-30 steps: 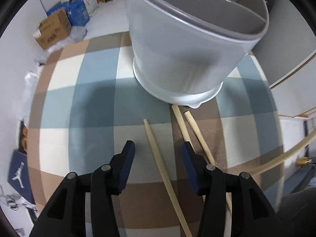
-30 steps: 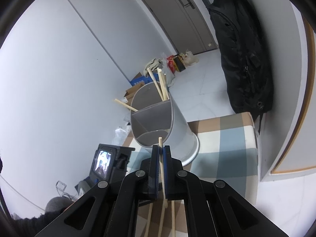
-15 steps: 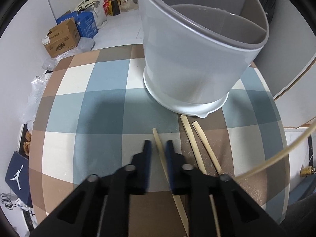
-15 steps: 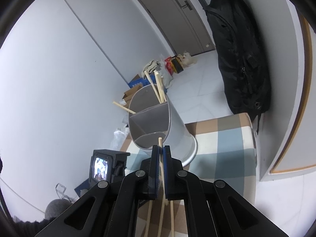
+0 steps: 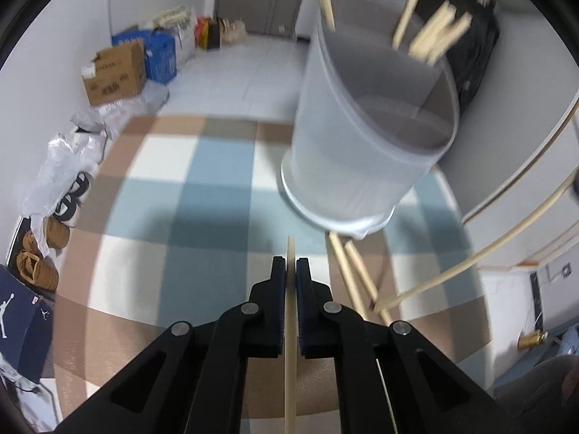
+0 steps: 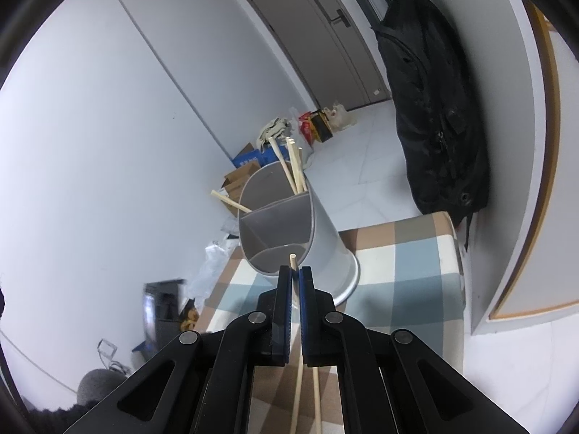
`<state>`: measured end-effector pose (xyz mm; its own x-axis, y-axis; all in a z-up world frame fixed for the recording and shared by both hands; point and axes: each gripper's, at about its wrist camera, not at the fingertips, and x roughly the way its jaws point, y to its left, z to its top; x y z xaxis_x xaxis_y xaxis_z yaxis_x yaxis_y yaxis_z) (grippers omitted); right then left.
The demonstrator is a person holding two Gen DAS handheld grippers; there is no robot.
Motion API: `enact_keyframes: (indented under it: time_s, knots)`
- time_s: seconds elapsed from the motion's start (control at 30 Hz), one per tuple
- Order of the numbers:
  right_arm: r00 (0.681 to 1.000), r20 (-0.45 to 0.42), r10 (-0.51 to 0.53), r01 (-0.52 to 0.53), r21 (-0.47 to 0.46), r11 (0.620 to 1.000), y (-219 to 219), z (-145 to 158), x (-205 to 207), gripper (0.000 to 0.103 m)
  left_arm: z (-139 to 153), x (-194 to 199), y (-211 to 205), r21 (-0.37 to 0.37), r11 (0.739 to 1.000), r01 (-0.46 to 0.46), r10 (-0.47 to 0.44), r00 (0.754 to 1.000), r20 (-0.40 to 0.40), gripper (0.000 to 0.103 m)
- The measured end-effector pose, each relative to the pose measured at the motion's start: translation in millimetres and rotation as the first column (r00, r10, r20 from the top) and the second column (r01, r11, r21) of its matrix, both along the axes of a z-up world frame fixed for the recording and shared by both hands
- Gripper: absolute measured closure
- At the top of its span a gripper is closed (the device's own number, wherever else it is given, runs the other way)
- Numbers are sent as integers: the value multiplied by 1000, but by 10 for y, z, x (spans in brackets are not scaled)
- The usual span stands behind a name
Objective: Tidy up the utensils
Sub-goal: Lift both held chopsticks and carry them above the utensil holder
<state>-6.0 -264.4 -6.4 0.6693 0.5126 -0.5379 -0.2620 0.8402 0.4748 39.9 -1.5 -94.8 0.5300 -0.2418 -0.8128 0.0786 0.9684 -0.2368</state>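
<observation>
Partly done: several chopsticks (image 6: 294,166) stand in grey holder (image 6: 325,238); left gripper (image 5: 290,275) and right gripper (image 6: 295,282) each pinch one chopstick; two loose chopsticks (image 5: 353,271) remain on the checked cloth (image 5: 181,217) at holder's six o'clock.

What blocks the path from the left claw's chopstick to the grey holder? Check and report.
Nothing visible does. The left claw is shut on a chopstick, and only bare checked cloth lies between it and the grey holder. Two loose chopsticks lie off to the side.
</observation>
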Motion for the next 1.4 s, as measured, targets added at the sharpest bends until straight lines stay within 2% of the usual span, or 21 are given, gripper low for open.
enact_keyframes:
  time_s: [0.17, 0.27, 0.47, 0.8, 1.1, 1.4]
  knots:
    - [1000, 30, 8, -7, -34, 999, 87, 35, -73, 100, 383, -211, 92, -62, 997, -37, 46, 987, 154, 102]
    - [999, 38, 16, -15, -45, 999, 153, 43, -100, 100, 551, -200, 180, -102, 994, -47, 67, 976, 208, 102]
    - [998, 55, 26, -23, -54, 998, 260, 82, -148, 100, 709, -291, 207, -101, 995, -22, 48, 964, 262, 102]
    - [992, 122, 43, -35, -67, 997, 369, 358, -191, 100, 1062, -460, 128, -70, 997, 24, 2, 938, 346, 102]
    - [985, 168, 30, -25, -32, 999, 316, 765, -69, 100, 1615, -333, 110, -78, 996, 34, 1, 916, 402, 102]
    - [970, 241, 40, -32, -36, 999, 298, 1369, 293, 100, 2112, 11, 45, -61, 997, 38, -5, 887, 462, 102]
